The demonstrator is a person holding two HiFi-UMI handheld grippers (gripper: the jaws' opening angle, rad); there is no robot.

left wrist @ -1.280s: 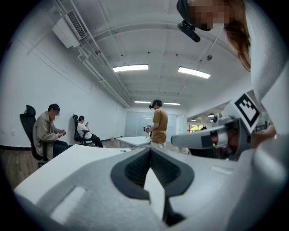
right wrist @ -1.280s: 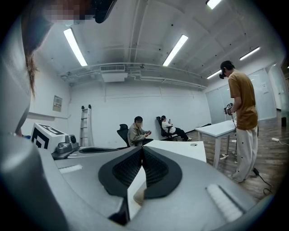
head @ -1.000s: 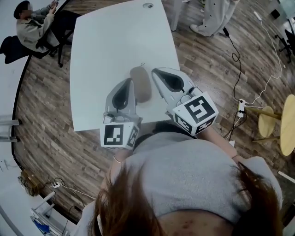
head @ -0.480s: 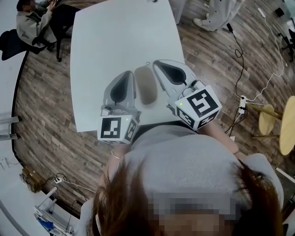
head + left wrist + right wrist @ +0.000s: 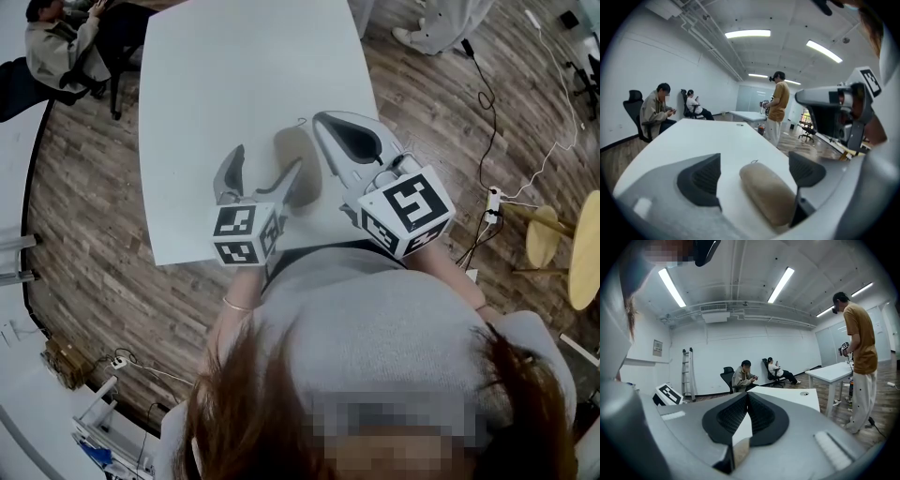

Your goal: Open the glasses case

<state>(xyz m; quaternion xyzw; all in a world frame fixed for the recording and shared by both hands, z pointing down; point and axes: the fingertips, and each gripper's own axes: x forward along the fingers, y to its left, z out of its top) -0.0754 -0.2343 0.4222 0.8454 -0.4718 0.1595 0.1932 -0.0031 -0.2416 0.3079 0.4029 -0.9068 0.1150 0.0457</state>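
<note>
Shows a beige, oblong, rounded glasses case [image 5: 298, 167] lying closed on a white rectangular table [image 5: 234, 75], just above centre of the head view, near the table's lower edge. Places the grey two-jaw left gripper [image 5: 266, 167], marker cube behind it, at the case's left side, jaws spread wide, having just been opening, with the case between them, close to the right-hand pad; cannot tell whether that pad touches it. Sets the grey right gripper [image 5: 326, 124] just right of the case, jaws pressed together on nothing. Includes a seated person [image 5: 61, 47] at upper left and a standing person [image 5: 436, 23] at the top edge.
</note>
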